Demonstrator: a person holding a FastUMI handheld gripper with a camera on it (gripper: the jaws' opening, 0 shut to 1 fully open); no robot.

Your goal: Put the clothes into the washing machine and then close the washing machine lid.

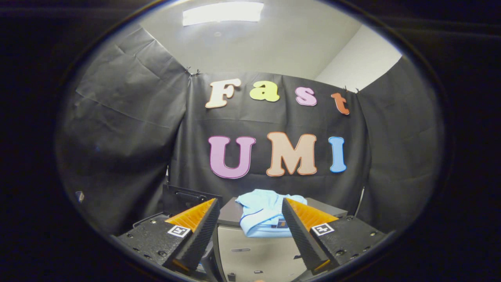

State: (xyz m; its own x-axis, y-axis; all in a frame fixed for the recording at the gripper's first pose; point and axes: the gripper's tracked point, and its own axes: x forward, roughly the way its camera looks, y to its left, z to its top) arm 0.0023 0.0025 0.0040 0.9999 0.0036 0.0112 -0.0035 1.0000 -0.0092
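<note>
A light blue garment [261,213] lies folded on a dark table top [231,213], draped a little over its front edge. It sits beyond my gripper [250,209], framed by the gap between the two fingers. The gripper is open with nothing between its fingers and stands apart from the cloth. Left of the table a dark upright panel [184,199] stands behind my left finger [199,223]; it looks like the raised lid of the washing machine, whose body is hidden by the finger.
The table's pale front face [254,250] drops below the garment, with small dark fittings low on it. Black cloth walls close the booth behind and on both sides. A ceiling light [223,12] glows overhead.
</note>
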